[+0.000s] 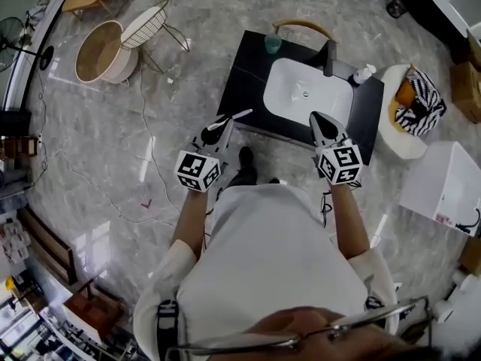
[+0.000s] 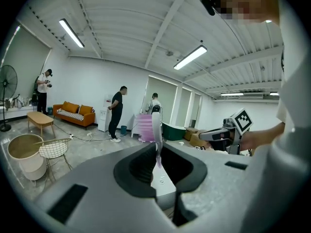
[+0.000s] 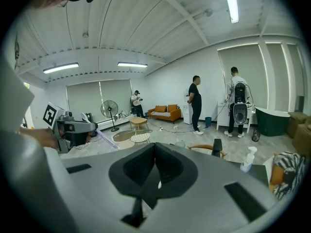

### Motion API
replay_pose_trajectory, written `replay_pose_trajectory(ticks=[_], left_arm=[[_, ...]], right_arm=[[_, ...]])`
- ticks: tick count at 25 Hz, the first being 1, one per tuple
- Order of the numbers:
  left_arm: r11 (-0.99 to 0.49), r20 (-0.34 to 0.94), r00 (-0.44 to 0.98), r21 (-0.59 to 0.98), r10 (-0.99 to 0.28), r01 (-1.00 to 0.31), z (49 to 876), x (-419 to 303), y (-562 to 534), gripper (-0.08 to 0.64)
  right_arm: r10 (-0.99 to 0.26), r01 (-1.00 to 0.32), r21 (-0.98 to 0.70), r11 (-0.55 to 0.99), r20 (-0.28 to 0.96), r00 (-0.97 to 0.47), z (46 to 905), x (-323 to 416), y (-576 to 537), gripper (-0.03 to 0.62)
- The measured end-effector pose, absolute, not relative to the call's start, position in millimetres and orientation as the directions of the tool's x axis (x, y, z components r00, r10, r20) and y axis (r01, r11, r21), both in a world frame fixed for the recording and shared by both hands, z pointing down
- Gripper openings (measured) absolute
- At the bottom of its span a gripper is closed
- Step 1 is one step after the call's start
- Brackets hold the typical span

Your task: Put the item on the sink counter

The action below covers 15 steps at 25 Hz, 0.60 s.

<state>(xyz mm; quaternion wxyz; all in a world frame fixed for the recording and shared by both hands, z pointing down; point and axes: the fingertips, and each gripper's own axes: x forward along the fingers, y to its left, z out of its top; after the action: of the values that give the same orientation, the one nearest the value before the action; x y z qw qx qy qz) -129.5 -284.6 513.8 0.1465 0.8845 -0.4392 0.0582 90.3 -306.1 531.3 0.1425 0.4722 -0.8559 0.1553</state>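
A slim white toothbrush-like item [image 1: 231,118] with a lilac lower part sticks up from my left gripper [image 1: 219,131], which is shut on it near the counter's front left corner. In the left gripper view the item [image 2: 156,127] stands upright between the jaws. The black sink counter [image 1: 244,66] holds a white basin [image 1: 304,92]. My right gripper [image 1: 321,120] hovers over the basin's front edge, jaws together and nothing between them [image 3: 154,148]. In the right gripper view the left gripper [image 3: 73,127] appears at the left.
On the counter stand a black faucet [image 1: 329,57], a green cup [image 1: 272,43] and a white pump bottle [image 1: 363,74]. A white round stool [image 1: 391,130] with striped cloth and a white box [image 1: 447,183] sit to the right. A round basket [image 1: 98,51] stands on the floor to the left.
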Motion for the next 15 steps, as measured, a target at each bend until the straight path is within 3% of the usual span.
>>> replay_pose_trajectory(ticks=[15], left_arm=[[-0.714, 0.239, 0.75, 0.231, -0.616, -0.66, 532.3, -134.3, -388.6, 0.035]], right_arm=[[-0.832, -0.932, -0.093, 0.35, 0.426, -0.355, 534.9, 82.3, -364.7, 0.006]])
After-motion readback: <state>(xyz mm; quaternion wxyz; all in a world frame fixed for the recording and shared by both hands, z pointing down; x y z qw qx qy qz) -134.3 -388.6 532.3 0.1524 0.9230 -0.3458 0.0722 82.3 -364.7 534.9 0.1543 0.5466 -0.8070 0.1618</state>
